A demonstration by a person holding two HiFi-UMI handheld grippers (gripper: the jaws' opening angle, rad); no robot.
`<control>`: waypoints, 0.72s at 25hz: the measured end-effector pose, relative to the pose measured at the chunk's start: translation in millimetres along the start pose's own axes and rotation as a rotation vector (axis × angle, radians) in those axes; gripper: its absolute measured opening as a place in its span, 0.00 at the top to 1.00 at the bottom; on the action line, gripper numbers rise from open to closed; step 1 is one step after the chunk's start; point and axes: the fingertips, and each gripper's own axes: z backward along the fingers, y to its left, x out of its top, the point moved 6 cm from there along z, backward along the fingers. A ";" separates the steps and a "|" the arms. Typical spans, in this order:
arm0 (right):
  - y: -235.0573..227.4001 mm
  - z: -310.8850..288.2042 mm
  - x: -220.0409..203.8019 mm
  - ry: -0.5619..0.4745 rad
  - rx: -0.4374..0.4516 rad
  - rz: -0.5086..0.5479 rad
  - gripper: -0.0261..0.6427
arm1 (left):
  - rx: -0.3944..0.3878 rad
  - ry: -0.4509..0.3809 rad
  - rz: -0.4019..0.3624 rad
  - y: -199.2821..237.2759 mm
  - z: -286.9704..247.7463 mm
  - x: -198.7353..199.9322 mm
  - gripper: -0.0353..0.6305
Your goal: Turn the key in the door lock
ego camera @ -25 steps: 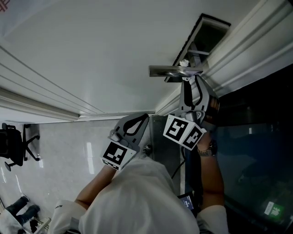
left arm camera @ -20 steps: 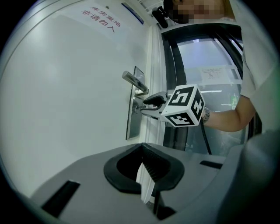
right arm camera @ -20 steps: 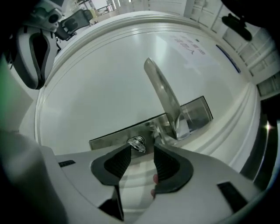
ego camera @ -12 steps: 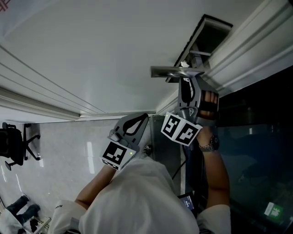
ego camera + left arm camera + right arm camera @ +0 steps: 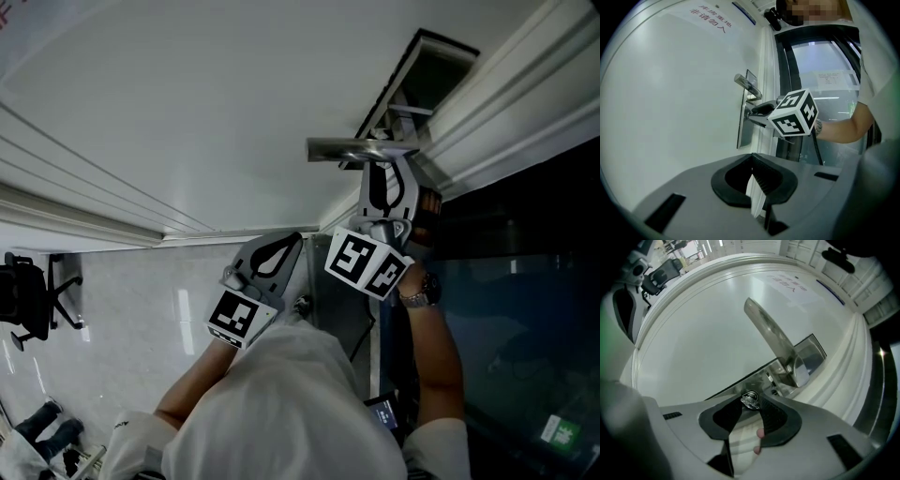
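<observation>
A steel handle [image 5: 345,147] juts from the white door [image 5: 187,103]. Below it on the lock plate [image 5: 813,355] sits the key [image 5: 750,400]. My right gripper [image 5: 382,171] reaches level to the lock. Its jaws have just been closing, and the key's shiny head lies between their tips, but I see no firm pinch on it. From the left gripper view I see this gripper's marker cube [image 5: 794,113] beside the handle [image 5: 747,86]. My left gripper [image 5: 300,239] hangs back from the door, lower down, tips together and empty.
The moulded door frame [image 5: 487,103] runs along the right of the lock, with a dark glass panel [image 5: 525,309] beyond it. The right forearm wears a wristwatch [image 5: 419,292]. An office chair [image 5: 28,298] stands on the tiled floor at far left.
The right gripper and its marker cube have shifted a little to the left, closer under the handle. The left gripper has not moved.
</observation>
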 end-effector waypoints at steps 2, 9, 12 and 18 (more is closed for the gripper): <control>-0.9 -0.2 -0.2 -0.002 0.001 -0.067 0.78 | 0.001 0.001 0.001 0.7 -0.9 -0.5 0.94; -5.3 -0.3 -0.3 -0.017 0.048 -0.233 0.78 | 0.003 -0.003 0.001 4.1 -3.0 0.0 0.94; -7.7 -0.9 0.1 -0.012 0.075 -0.343 0.78 | 0.004 0.000 0.010 3.6 -3.6 -1.0 0.94; -11.1 -2.1 -1.7 -0.036 0.056 -0.528 0.78 | 0.009 -0.001 0.014 4.0 -2.9 -1.5 0.94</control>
